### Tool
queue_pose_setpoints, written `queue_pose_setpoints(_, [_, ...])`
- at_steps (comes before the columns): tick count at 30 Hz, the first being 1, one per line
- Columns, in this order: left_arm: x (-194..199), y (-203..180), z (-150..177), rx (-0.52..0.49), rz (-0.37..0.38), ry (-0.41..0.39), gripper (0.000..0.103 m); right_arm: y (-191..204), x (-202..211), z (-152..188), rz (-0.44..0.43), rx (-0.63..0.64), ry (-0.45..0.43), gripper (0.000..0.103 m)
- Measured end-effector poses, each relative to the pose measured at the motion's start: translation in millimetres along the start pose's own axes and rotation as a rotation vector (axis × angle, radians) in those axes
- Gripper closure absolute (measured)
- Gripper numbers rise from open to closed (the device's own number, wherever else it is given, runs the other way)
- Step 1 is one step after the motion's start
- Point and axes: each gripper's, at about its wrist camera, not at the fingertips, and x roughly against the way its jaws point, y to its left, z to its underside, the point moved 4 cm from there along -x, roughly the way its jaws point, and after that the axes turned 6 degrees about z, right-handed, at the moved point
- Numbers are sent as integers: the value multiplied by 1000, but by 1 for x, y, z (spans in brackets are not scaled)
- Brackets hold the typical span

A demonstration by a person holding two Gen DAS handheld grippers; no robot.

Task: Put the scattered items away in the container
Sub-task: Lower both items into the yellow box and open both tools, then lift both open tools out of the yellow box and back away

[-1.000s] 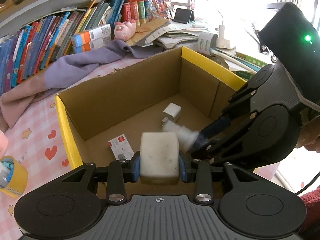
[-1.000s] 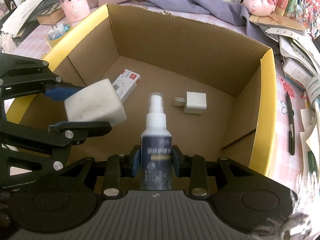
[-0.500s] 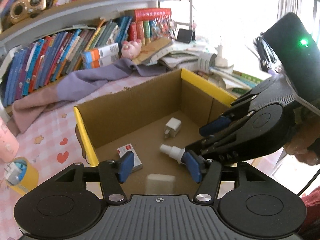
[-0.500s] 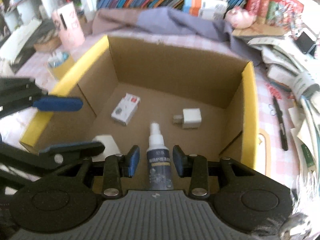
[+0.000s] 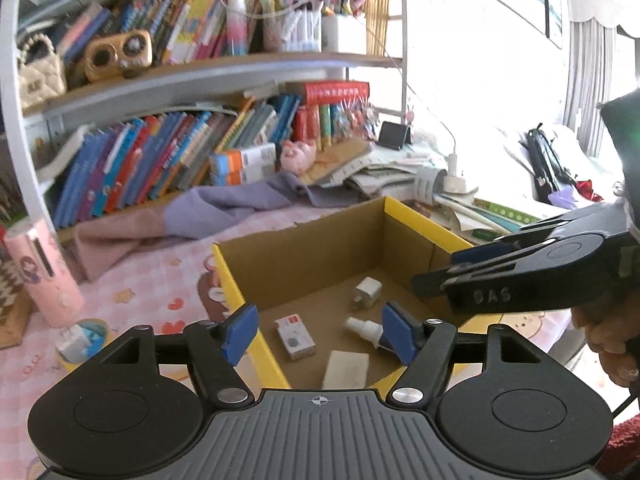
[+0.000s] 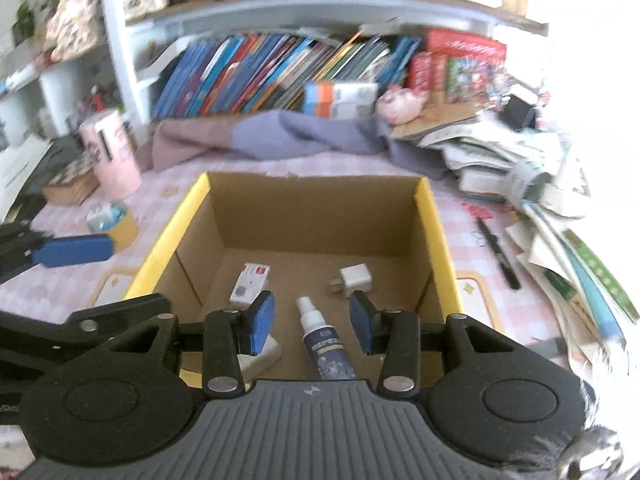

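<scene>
spray bottle point(image 6: 326, 346) base behind gripper body, white block point(image 6: 262, 354) partly hidden — bookshelf blurred

The left gripper point(image 5: 320, 332) and right gripper point(image 6: 312, 322) hover, apparently empty, jaws spread.

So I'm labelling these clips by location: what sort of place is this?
Most likely a home study or a child's bedroom desk. Crowded bookshelves line the wall, a pink heart-print cloth covers the table, and a pink plush toy sits beside stacked papers behind the cardboard box.
</scene>
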Motion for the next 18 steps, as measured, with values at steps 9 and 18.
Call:
queue_pose_setpoints(9, [40, 14, 18, 2, 5, -52, 31, 15, 43, 23, 144, -94, -132, 62])
queue_pose_setpoints(18, [79, 30, 56, -3, 12, -5, 31, 68, 72, 53, 144, -79, -123, 62])
